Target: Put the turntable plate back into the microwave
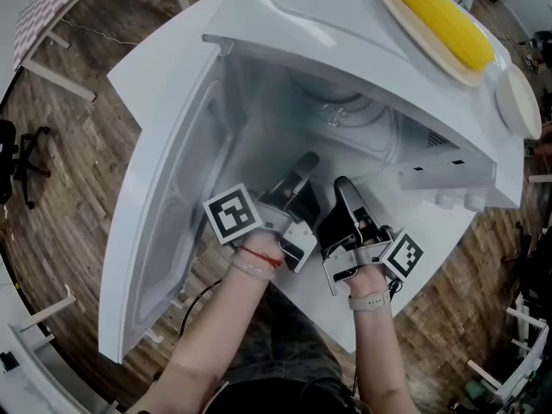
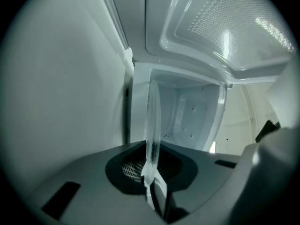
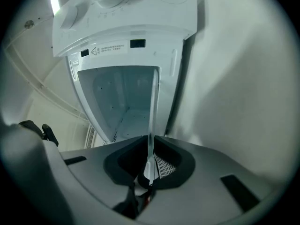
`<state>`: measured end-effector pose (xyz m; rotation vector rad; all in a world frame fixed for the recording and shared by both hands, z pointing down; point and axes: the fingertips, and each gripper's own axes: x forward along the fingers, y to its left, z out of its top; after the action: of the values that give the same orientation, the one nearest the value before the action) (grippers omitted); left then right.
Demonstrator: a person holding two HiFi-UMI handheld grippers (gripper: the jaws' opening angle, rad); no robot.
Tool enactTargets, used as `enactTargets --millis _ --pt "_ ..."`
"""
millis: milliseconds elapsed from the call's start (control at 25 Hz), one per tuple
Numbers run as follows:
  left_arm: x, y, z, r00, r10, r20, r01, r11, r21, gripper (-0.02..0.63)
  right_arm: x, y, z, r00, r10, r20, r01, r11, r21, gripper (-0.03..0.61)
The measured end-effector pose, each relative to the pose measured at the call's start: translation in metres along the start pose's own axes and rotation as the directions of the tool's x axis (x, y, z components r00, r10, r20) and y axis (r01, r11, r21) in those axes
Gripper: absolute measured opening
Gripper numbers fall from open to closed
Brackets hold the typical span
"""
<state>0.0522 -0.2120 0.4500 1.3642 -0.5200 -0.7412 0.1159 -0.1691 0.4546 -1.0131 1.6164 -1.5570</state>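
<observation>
Left tool (image 1: pixel 304 169): black jaws, a white-grey body, and a cube (image 1: pixel 231 214) bearing a black-and-white square marker. Right tool (image 1: pixel 343 188) is built the same, with its own marker cube (image 1: pixel 404 255). A red string band (image 1: pixel 261 258) rings the left wrist, a pale strap (image 1: pixel 369 300) the right. A black cable (image 1: pixel 191 304) loops beside the left forearm, and dark mottled trousers (image 1: pixel 285 352) show at the near edge.

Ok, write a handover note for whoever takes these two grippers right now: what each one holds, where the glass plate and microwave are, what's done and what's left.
Left hand-held gripper: shut on the near rim of the glass plate.
Right hand-held gripper: shut on the same rim, beside the left.
Microwave: door open. The plate is held at the cavity mouth, apparently not seated.
Done: plate gripped and at the opening.
Left: ease it in, seat it level, release both, withdraw.
Careful: a corn cob sits on top.
</observation>
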Motion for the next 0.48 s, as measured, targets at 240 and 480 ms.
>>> enactTargets --millis 240,480 --pt "-0.004 -0.002 -0.002 1.0 0.005 -0.004 -0.005 1.0 0.009 0.037 0.009 0.0 0.01 1.0 0.009 0.019 -0.009 1.0 0.016 0.054" --pt "-0.005 -0.001 -0.004 1.0 0.001 -0.014 -0.002 1.0 -0.003 0.038 0.013 -0.002 0.016 0.999 0.007 0.044 -0.008 1.0 0.027 0.054"
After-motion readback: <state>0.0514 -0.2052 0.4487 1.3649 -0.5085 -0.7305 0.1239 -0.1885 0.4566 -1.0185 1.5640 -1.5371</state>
